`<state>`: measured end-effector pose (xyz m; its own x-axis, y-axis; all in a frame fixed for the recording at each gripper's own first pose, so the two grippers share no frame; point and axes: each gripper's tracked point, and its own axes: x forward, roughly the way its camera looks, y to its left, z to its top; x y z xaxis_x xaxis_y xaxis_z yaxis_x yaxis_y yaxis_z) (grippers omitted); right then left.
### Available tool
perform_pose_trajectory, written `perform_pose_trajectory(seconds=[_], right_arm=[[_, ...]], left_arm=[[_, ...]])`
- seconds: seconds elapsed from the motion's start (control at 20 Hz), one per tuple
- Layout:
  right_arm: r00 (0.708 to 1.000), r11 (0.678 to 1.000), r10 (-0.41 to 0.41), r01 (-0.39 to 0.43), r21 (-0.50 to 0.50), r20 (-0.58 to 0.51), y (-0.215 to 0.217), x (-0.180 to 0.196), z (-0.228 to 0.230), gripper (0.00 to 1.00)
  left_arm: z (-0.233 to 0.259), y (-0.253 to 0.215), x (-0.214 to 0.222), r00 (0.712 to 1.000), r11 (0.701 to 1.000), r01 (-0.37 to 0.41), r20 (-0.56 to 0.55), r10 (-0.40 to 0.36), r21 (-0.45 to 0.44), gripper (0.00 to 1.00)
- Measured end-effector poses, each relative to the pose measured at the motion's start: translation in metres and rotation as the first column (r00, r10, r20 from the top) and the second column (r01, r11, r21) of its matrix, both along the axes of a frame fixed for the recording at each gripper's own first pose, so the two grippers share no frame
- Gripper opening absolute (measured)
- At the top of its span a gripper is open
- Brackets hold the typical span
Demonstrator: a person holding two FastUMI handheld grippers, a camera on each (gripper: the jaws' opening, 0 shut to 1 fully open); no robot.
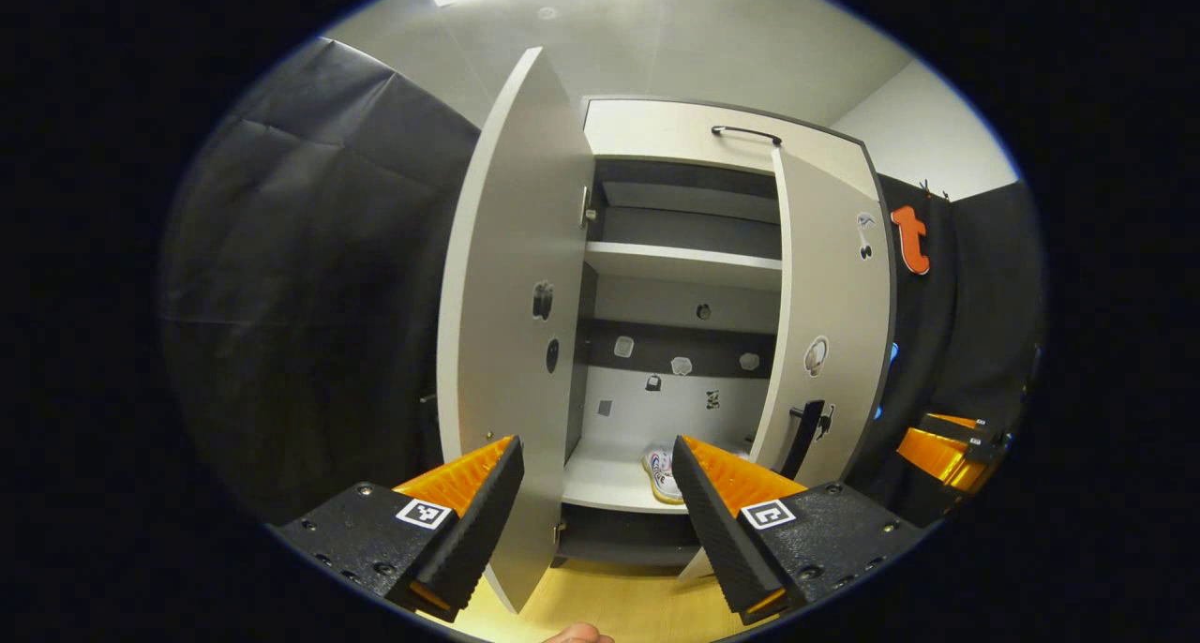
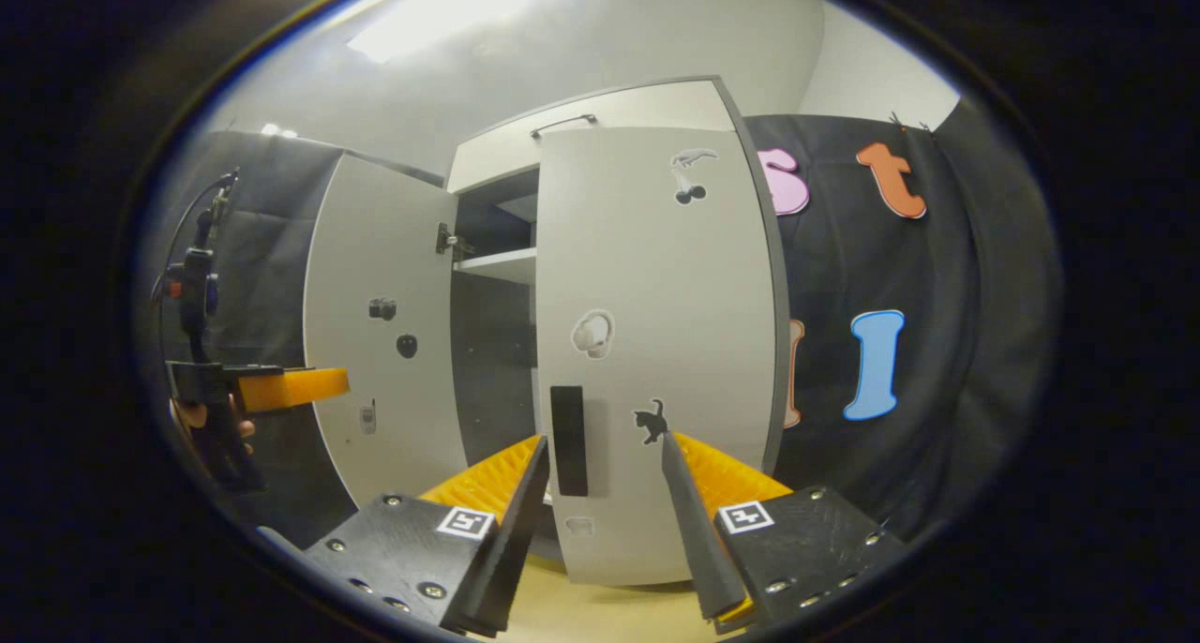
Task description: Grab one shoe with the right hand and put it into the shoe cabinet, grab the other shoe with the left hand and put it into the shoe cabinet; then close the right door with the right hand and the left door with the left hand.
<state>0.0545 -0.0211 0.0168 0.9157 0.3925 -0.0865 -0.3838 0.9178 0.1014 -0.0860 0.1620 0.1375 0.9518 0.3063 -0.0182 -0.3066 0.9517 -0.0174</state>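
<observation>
Right gripper view is showing the right door (image 2: 656,343) of the shoe cabinet (image 2: 600,118) standing directly ahead of the right gripper (image 2: 600,479), its outer face turned toward the camera and its dark vertical handle (image 2: 568,440) lying just above and between the fingertips. The door's long axis is running upright; the jaws are standing wide and are gripping nothing. Whether a fingertip is touching the panel cannot be told. The right gripper is judged the nearer one to this door, so the closing push appears to belong to it.

Left gripper view is showing the left door (image 1: 511,324) swung wide, edge-on to the left of the left gripper (image 1: 597,474), whose jaws are likewise spread wide and empty. Between the two doors, a shoe (image 1: 662,472) is lying on the lower shelf (image 1: 605,479), partly hidden behind the gripper's finger; a second shoe cannot be made out, and most of that shelf's right part is being masked by the right door. The upper shelf (image 1: 682,261) is bare. The left gripper, held by a hand, is also appearing far left in the right gripper view.
</observation>
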Motion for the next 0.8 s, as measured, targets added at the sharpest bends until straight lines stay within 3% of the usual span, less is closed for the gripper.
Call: perform_pose_trajectory(seconds=[0.15,0.2,0.35,0.4,0.5,0.55,0.6,0.8], right_arm=[[1.000,1.000,0.025,-0.025,0.001,-0.003,0.008,0.001,-0.002,0.72],[0.999,0.999,0.035,-0.035,0.001,-0.006,0.011,0.001,-0.004,0.67],[0.998,0.998,0.068,-0.068,0.004,-0.020,0.024,0.002,-0.008,0.67],[0.997,0.997,0.079,-0.079,0.008,-0.021,0.030,0.002,-0.008,0.72],[0.995,0.995,0.099,-0.098,0.012,-0.022,0.038,0.000,-0.009,0.68],[0.994,0.994,0.107,-0.107,0.012,-0.024,0.042,0.000,-0.010,0.68],[0.993,0.993,0.114,-0.113,0.011,-0.027,0.047,0.000,-0.010,0.72],[0.992,0.993,0.119,-0.119,0.002,-0.032,0.050,-0.002,-0.013,0.72]], left_arm=[[0.016,0.015,-0.015,0.997,0.997,-0.070,0.046,0.069,0.018,0.96],[0.021,0.021,-0.021,0.994,0.996,-0.088,0.063,0.087,0.023,0.93],[0.035,0.038,-0.043,0.984,0.989,-0.148,0.104,0.145,0.018,0.93],[0.039,0.046,-0.051,0.978,0.985,-0.172,0.118,0.169,0.011,0.92],[0.041,0.061,-0.062,0.969,0.978,-0.209,0.137,0.207,-0.001,0.93],[0.038,0.070,-0.065,0.965,0.973,-0.229,0.129,0.228,-0.009,0.96],[0.034,0.080,-0.068,0.962,0.968,-0.249,0.116,0.249,-0.015,0.92],[0.017,0.108,-0.063,0.955,0.958,-0.287,0.074,0.287,-0.015,0.93]])
